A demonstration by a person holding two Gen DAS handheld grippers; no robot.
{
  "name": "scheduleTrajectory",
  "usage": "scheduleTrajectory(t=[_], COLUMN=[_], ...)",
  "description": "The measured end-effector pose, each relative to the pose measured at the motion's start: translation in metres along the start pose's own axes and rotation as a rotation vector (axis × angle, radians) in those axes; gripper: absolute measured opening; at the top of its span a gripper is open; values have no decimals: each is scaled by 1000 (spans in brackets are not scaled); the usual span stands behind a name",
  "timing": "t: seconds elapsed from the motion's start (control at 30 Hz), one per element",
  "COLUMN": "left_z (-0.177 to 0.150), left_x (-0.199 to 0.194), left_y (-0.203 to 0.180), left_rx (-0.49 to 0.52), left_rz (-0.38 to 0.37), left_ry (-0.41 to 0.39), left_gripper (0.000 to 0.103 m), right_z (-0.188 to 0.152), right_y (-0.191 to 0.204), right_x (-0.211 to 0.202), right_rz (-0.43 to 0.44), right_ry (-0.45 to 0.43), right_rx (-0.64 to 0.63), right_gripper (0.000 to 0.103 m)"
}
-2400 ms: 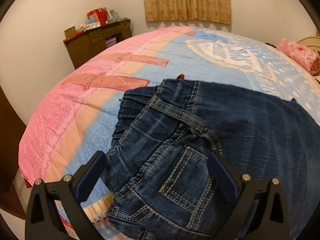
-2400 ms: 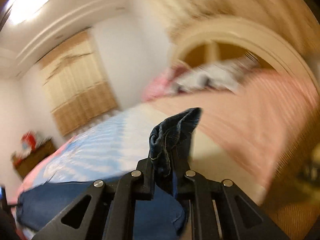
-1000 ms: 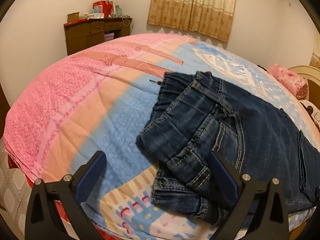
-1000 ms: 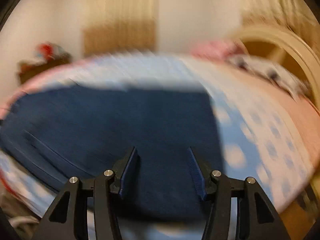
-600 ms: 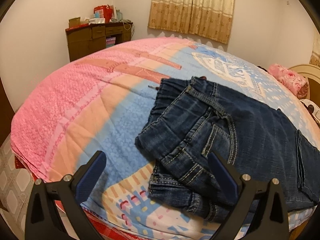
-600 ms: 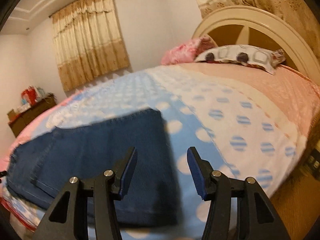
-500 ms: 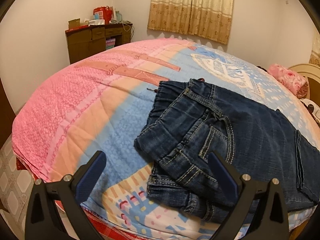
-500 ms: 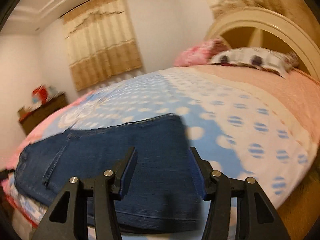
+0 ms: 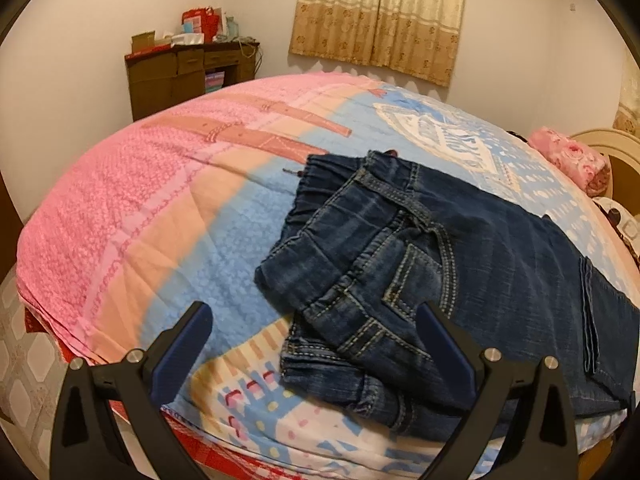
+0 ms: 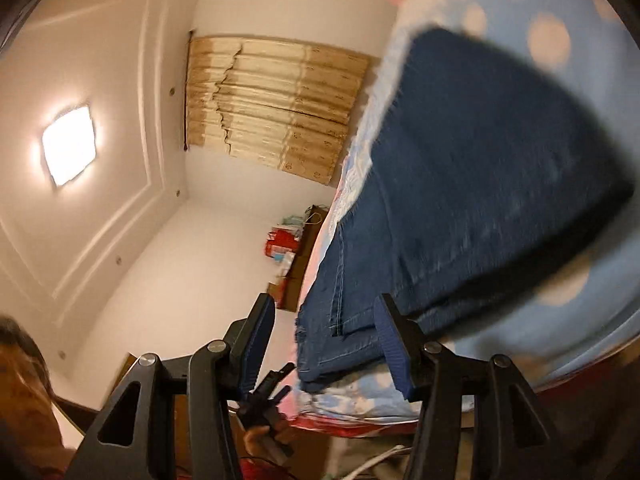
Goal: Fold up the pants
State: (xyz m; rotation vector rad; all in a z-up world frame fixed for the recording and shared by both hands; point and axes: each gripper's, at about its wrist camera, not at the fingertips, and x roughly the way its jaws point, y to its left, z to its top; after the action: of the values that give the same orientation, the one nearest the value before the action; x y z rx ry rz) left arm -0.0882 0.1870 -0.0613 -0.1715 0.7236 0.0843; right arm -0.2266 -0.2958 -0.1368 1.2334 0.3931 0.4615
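Observation:
Dark blue jeans (image 9: 420,264) lie on the bed, the waistband end bunched near the front edge, the legs running off to the right. My left gripper (image 9: 316,340) is open and empty, held just in front of the waistband, apart from it. In the right wrist view the camera is rolled sideways; the jeans (image 10: 480,168) show as a folded blue slab on the dotted sheet. My right gripper (image 10: 324,340) is open and empty beside the near edge of the jeans.
The bed (image 9: 132,216) has a pink, peach and blue quilt. A brown dresser (image 9: 184,76) stands by the far wall, curtains (image 9: 380,16) behind. A pink pillow (image 9: 572,160) and the headboard (image 9: 612,148) are at the right. The other gripper (image 10: 268,400) shows low in the right wrist view.
The right gripper let go of the pant leg it held, opened, and has now rolled sideways near the bed's edge. The left gripper backed slightly away from the waistband.

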Motion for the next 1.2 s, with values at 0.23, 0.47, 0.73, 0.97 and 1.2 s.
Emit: scheduleTrajectory(t=[0.23,0.47,0.73,0.97,1.2], left_z=[2,0,0,1,6], left_x=[-8,-2,-4,1,-4], left_y=[2,-1,2,2,-9], left_rx=[-10,-4,-12,-32,1], left_rz=[5,-3,3,-4,3], left_ry=[-19,-3,-14,10,-5], left_gripper=[103,103,103,103,103], right_z=[-1,-2,33,41,48], right_y=[-29,-35,-26,-35,0], right_x=[27,41,-13,-9,48], right_rz=[5,-126,-295,-231,-427], right_ry=[42,75,-259,-266,-205], right_rx=[206,249,227,188,-209], right_gripper=[54,54,54,54,18])
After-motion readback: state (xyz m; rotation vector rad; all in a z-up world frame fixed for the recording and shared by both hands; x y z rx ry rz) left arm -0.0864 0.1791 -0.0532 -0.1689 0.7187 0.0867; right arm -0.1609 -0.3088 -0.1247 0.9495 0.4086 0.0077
